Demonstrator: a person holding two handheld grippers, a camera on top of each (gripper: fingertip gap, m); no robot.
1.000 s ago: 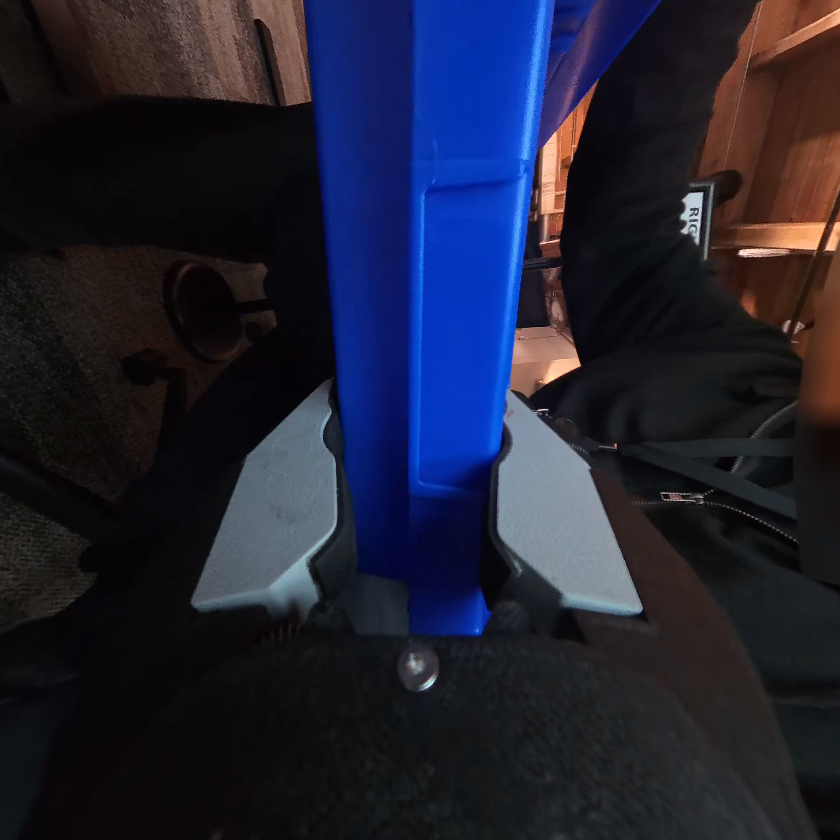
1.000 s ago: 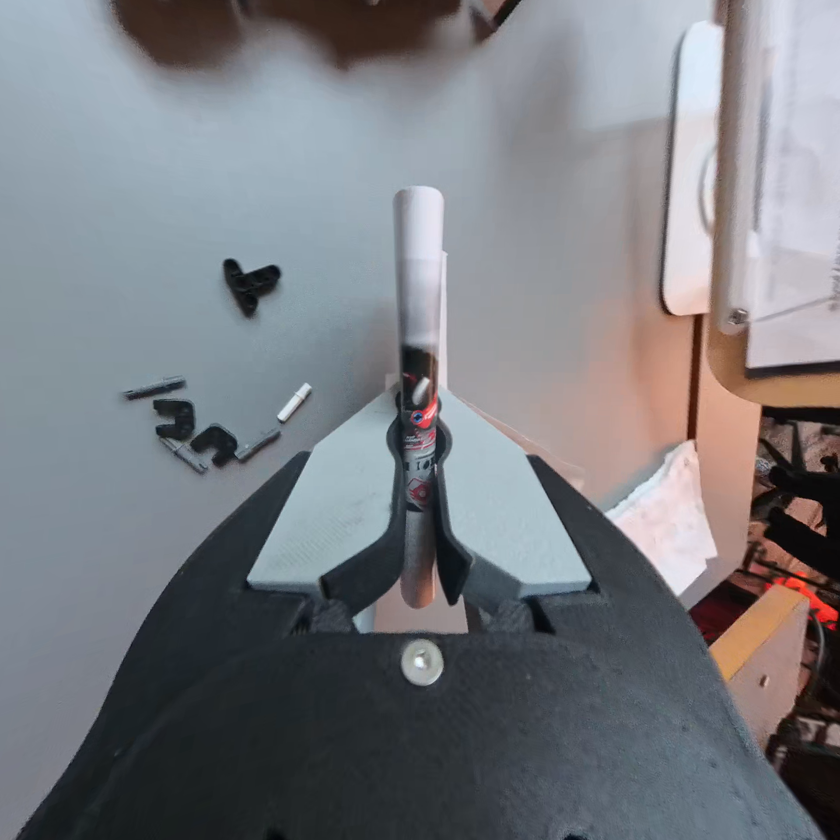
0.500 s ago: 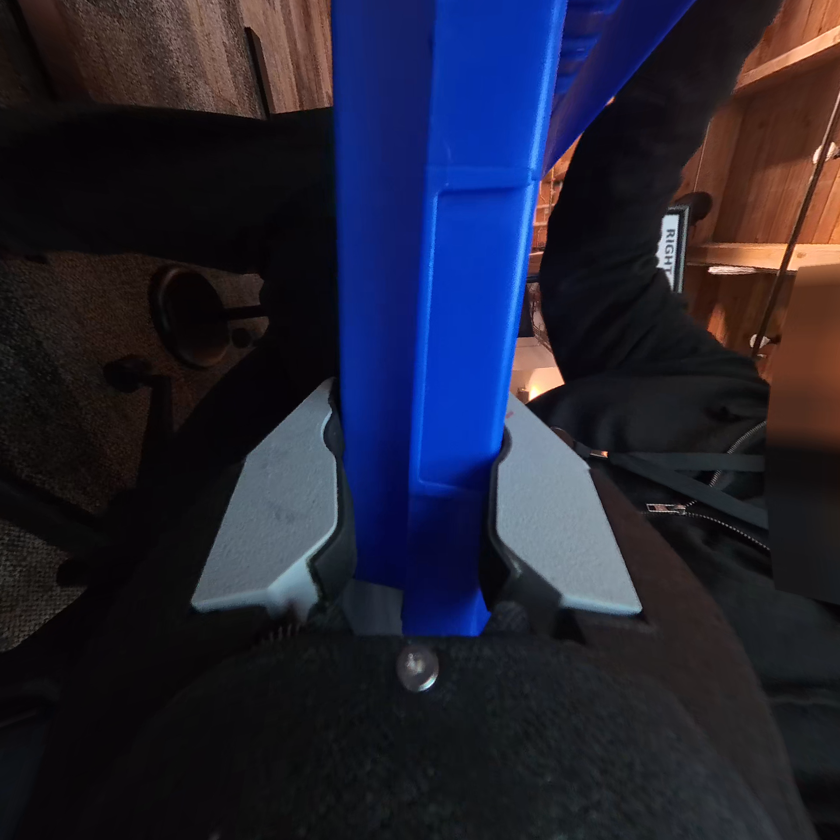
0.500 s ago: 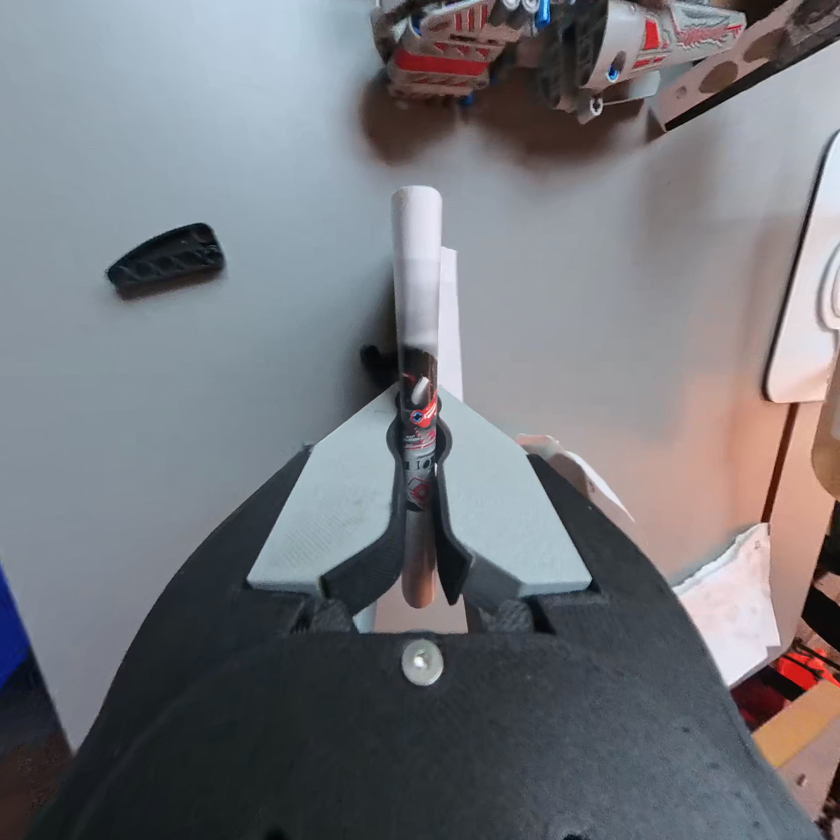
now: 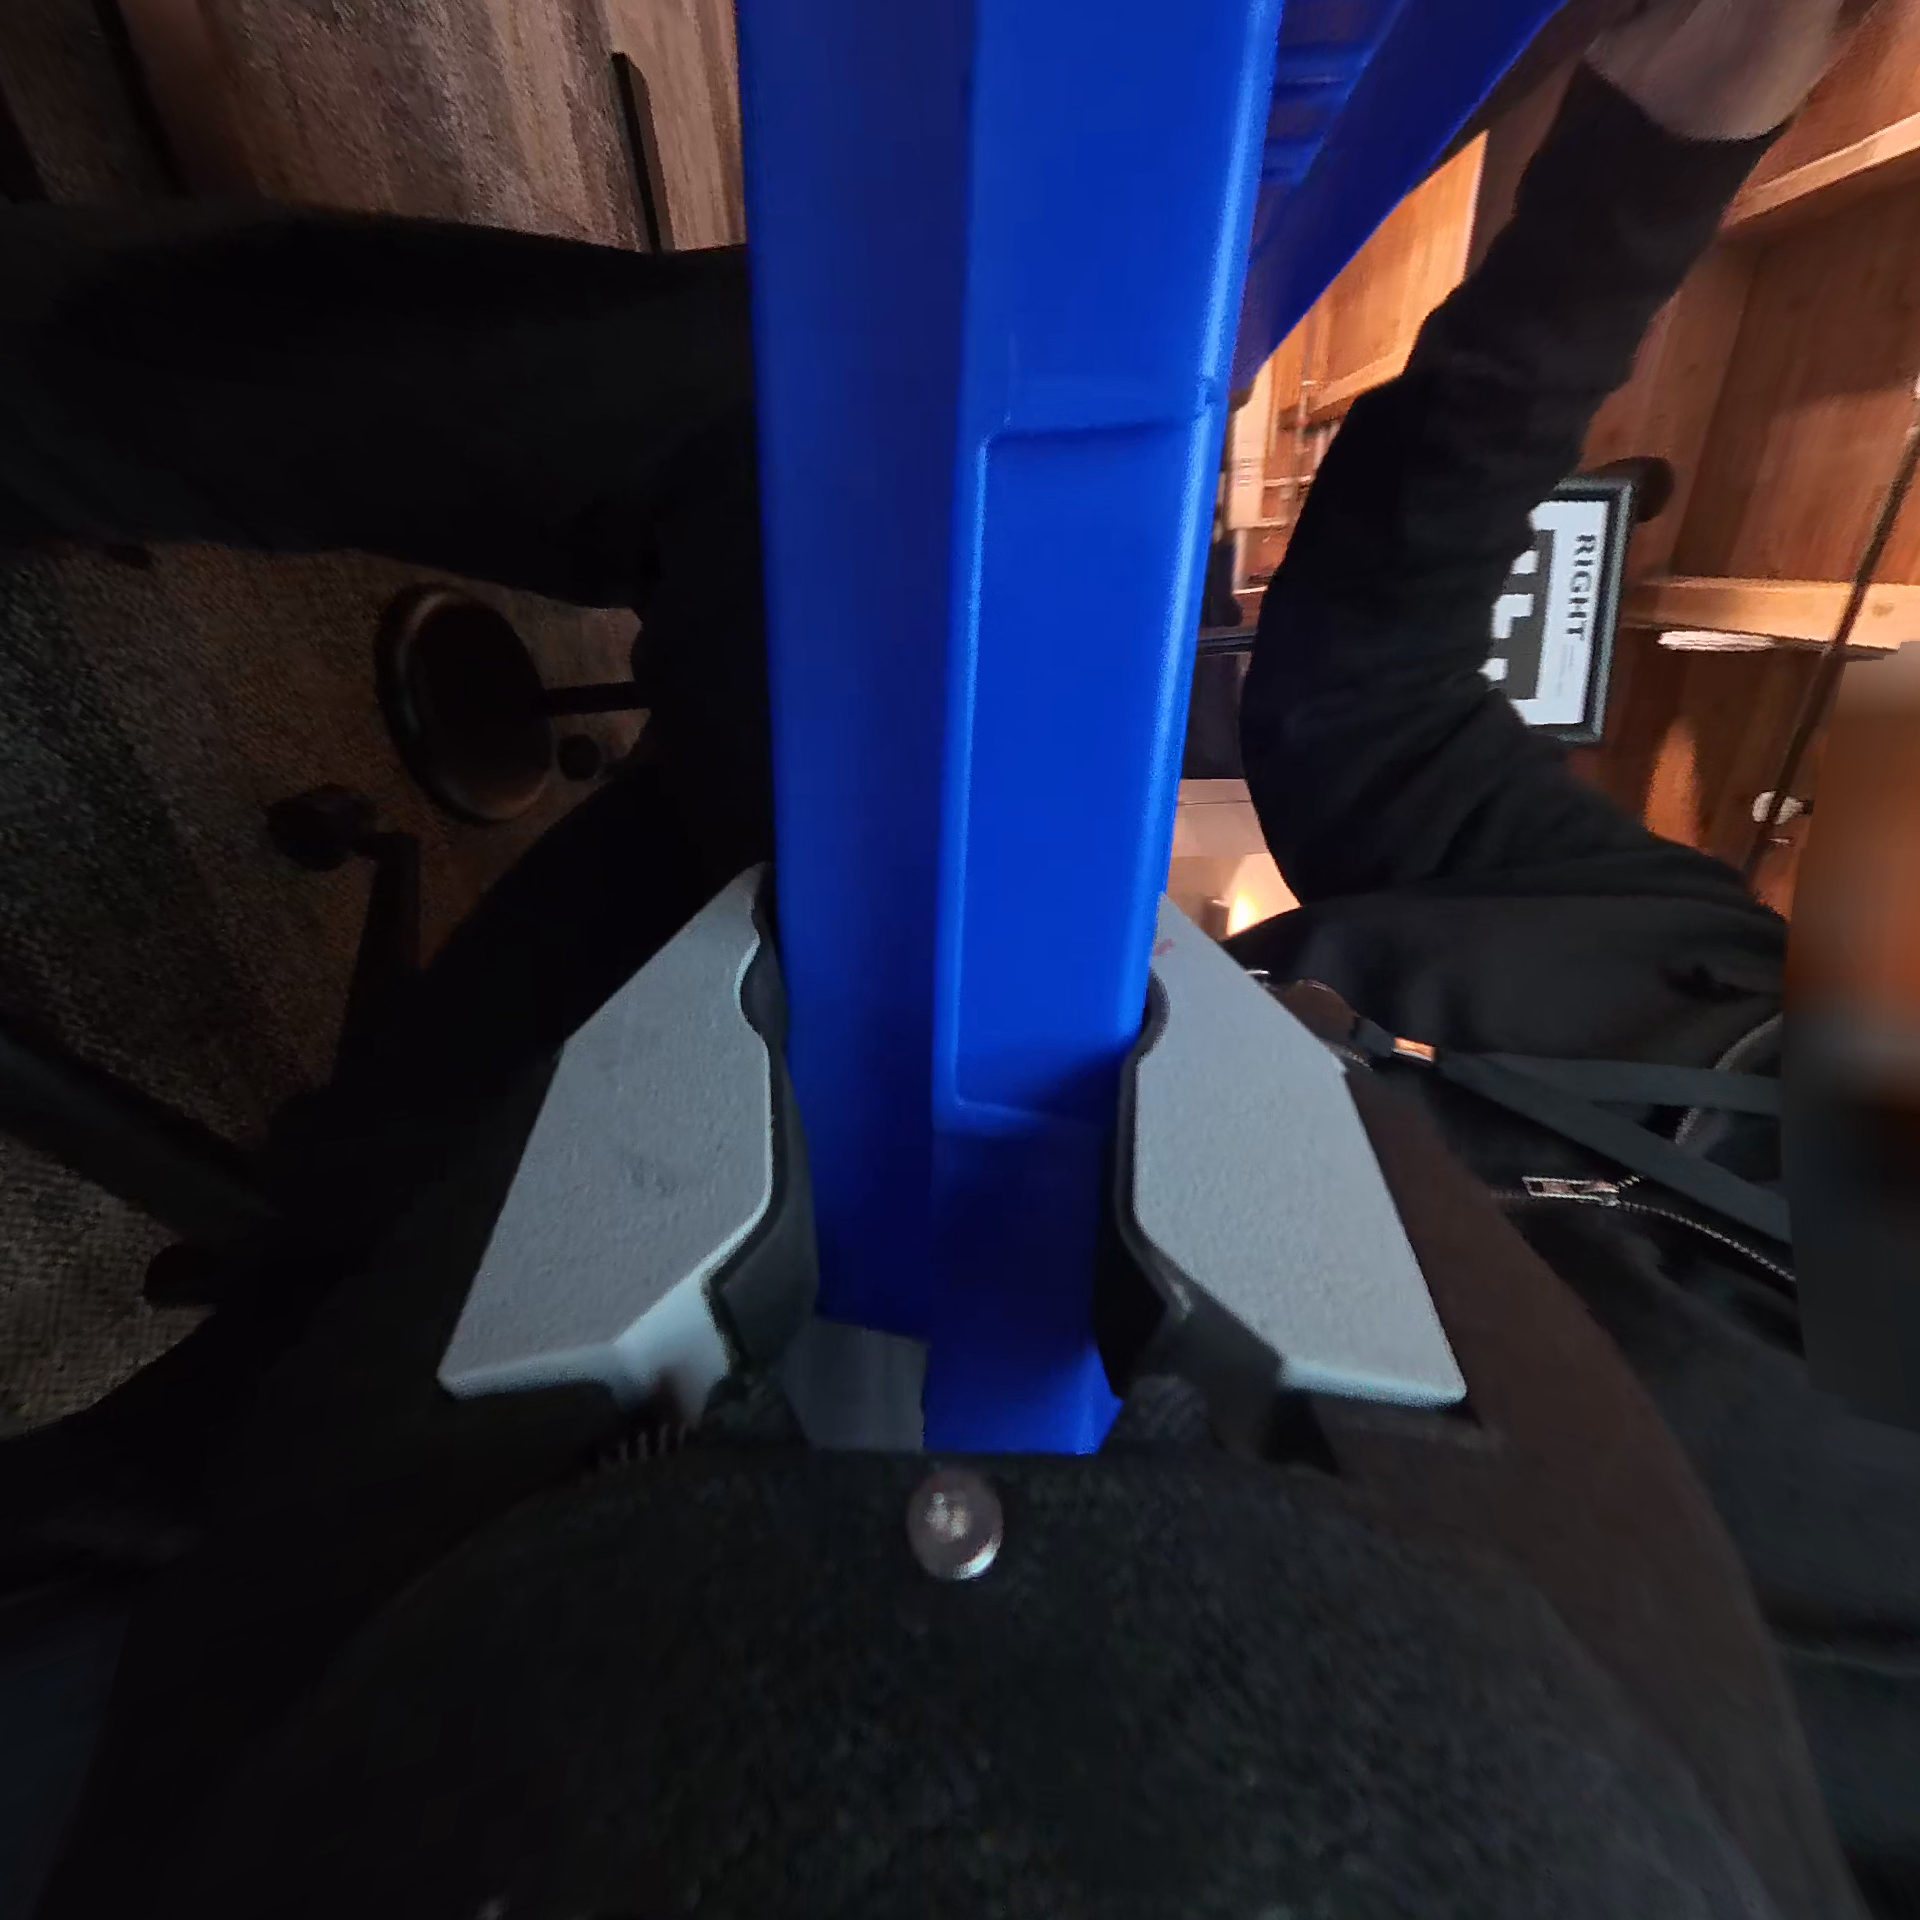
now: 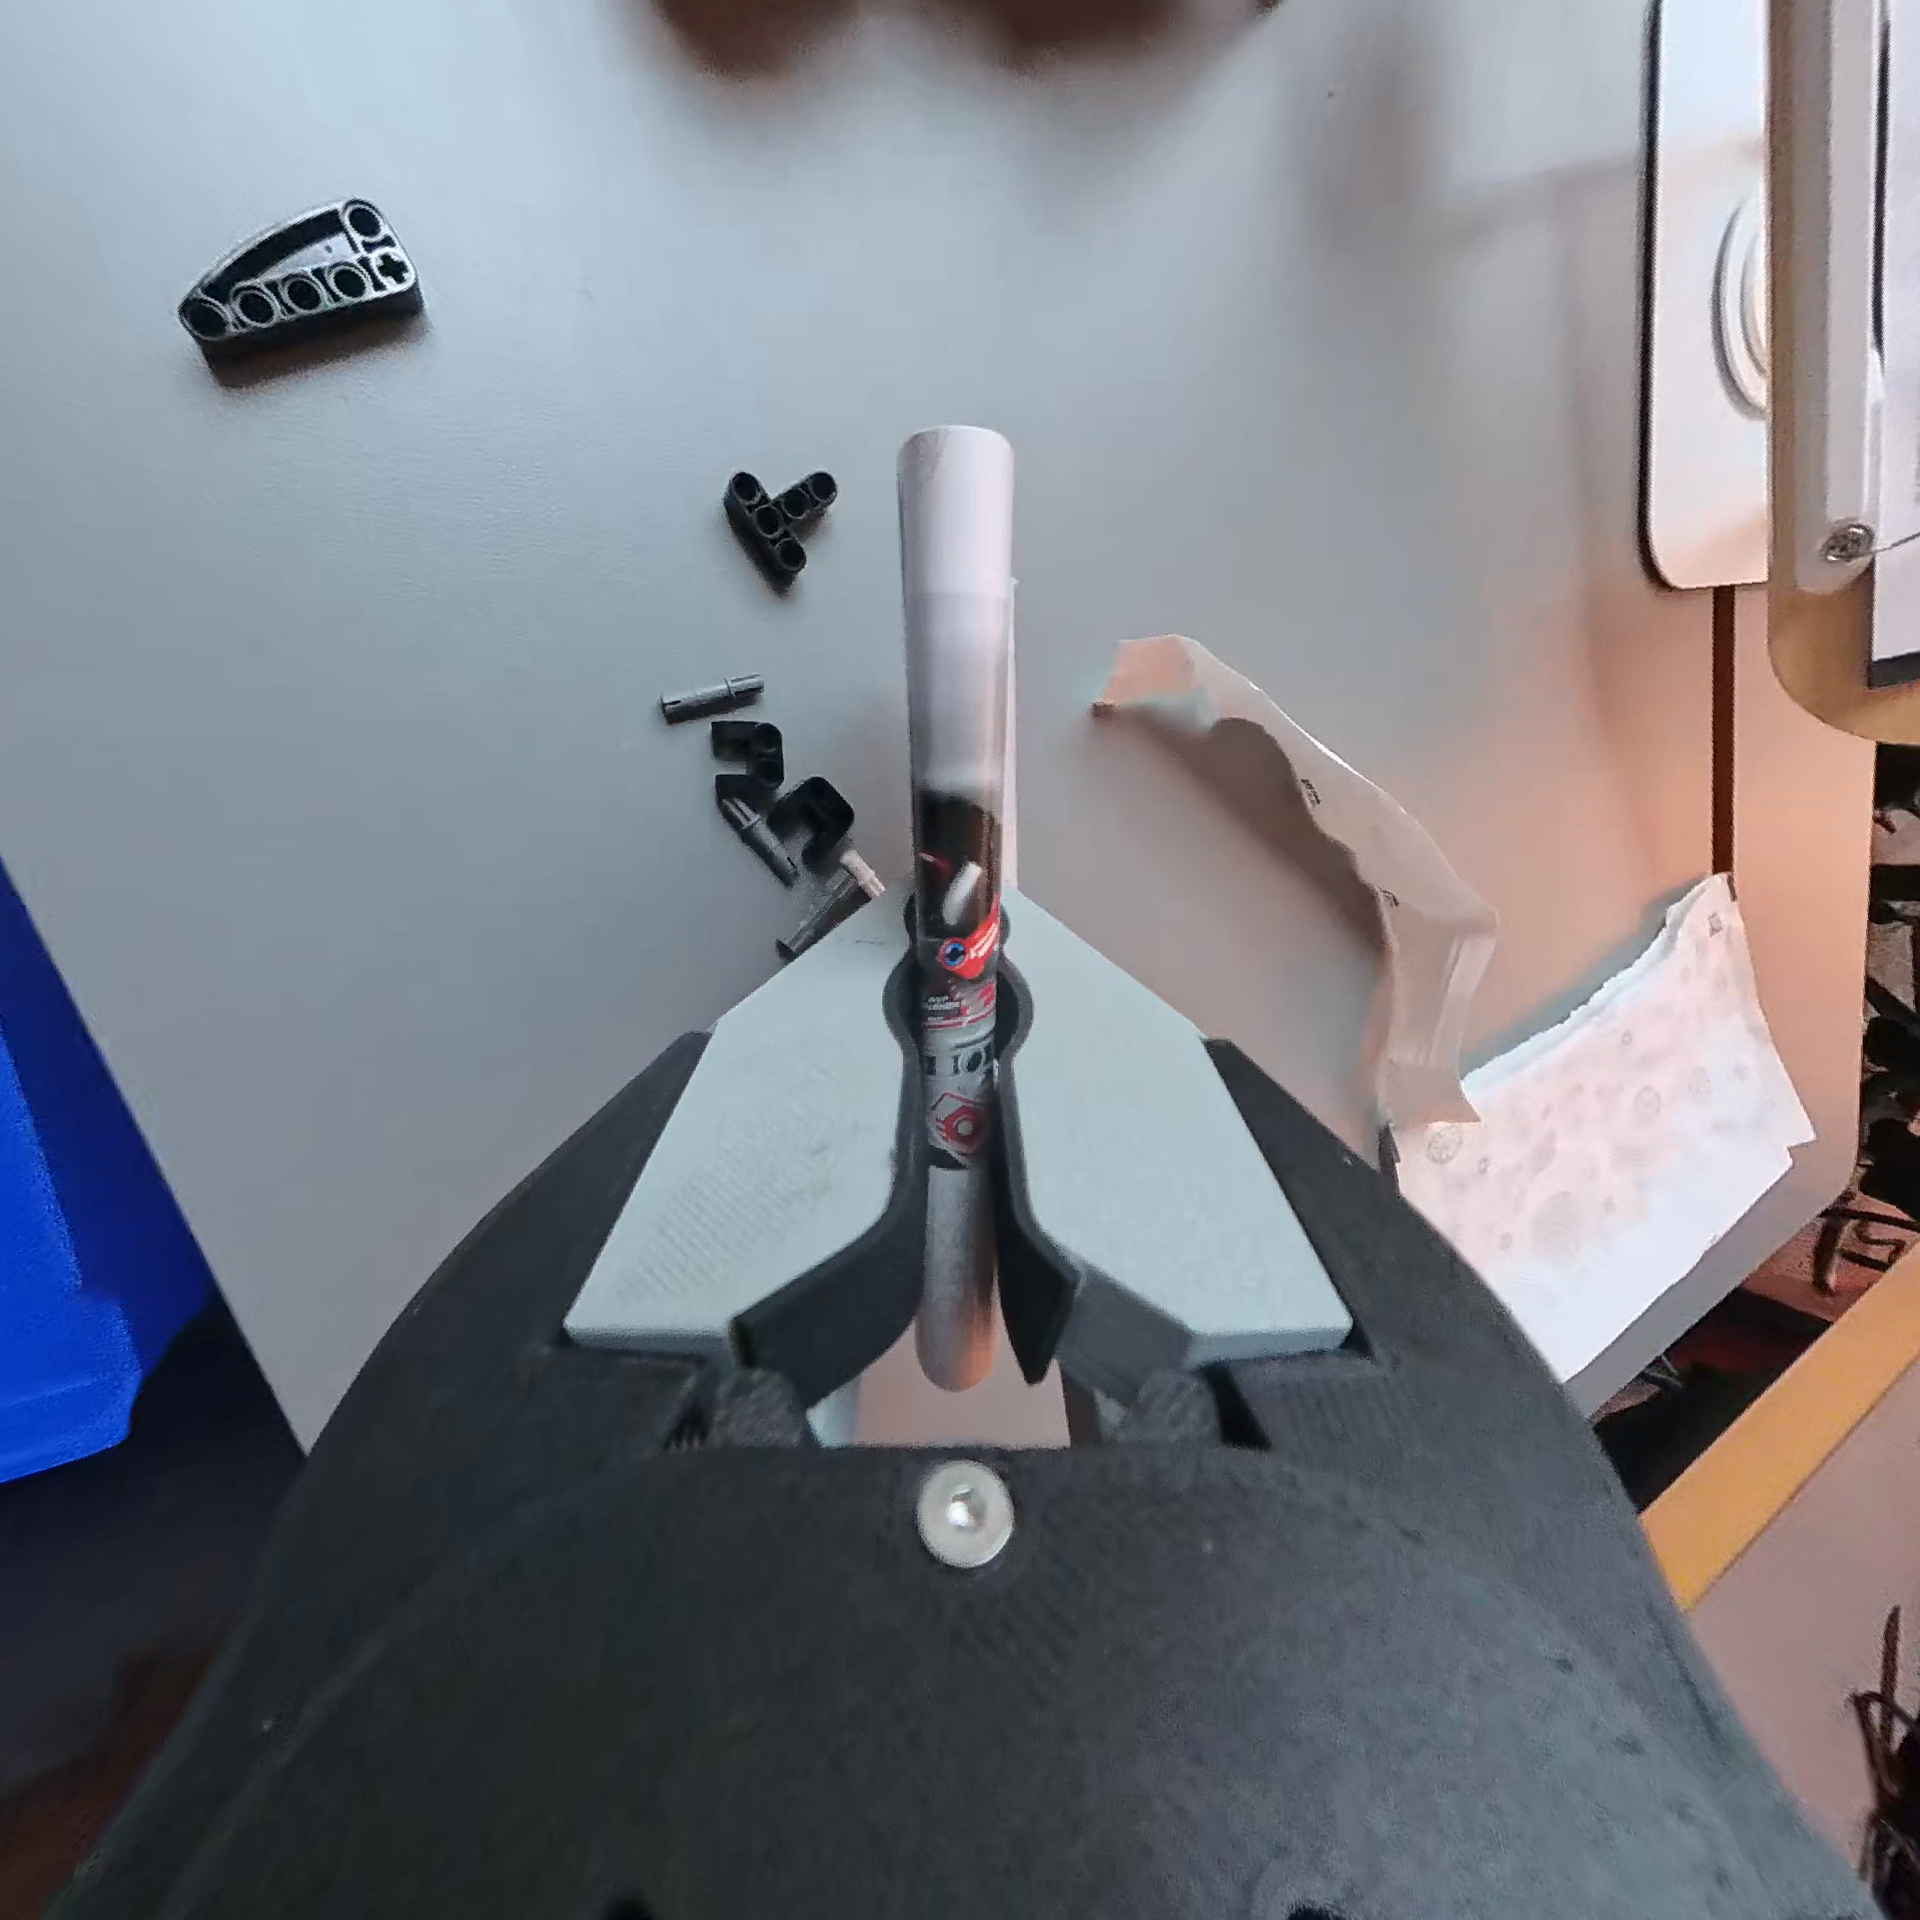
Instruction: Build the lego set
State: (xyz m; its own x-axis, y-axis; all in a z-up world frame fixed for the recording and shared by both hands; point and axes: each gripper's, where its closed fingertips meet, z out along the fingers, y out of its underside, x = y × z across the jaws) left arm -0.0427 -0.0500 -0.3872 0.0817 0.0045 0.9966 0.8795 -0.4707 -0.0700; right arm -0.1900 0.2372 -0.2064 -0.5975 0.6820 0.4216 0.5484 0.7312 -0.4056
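Observation:
My left gripper (image 5: 961, 925) is shut on the wall of a blue plastic bin (image 5: 987, 520), which fills the middle of the left wrist view. My right gripper (image 6: 961, 935) is shut on a rolled white sheet with red and black print (image 6: 956, 582), held upright over the grey table (image 6: 416, 935). Loose black Lego pieces lie beyond it on the left: a curved beam (image 6: 301, 286), a T-shaped beam (image 6: 779, 514), a grey pin (image 6: 712, 696) and small angled connectors (image 6: 816, 821). The bin also shows at the left edge of the right wrist view (image 6: 62, 1195).
A torn clear bag (image 6: 1330, 831) and a printed paper (image 6: 1600, 1122) lie at the table's right edge. A white device (image 6: 1704, 312) stands at the back right. In the left wrist view a person's dark sleeve (image 5: 1455, 623) and carpeted floor (image 5: 156, 831) show behind the bin. The tips of one gripper are about 35 centimeters away from the tips of the other. My left tips are about 30 centimeters from the grey pin (image 6: 712, 696), my right tips only 8 centimeters.
The right gripper, still holding the sheet, swung forward to the part-built model half a second ago and has come back toward the loose pieces. The left gripper keeps its hold on the bin and shifted only slightly.

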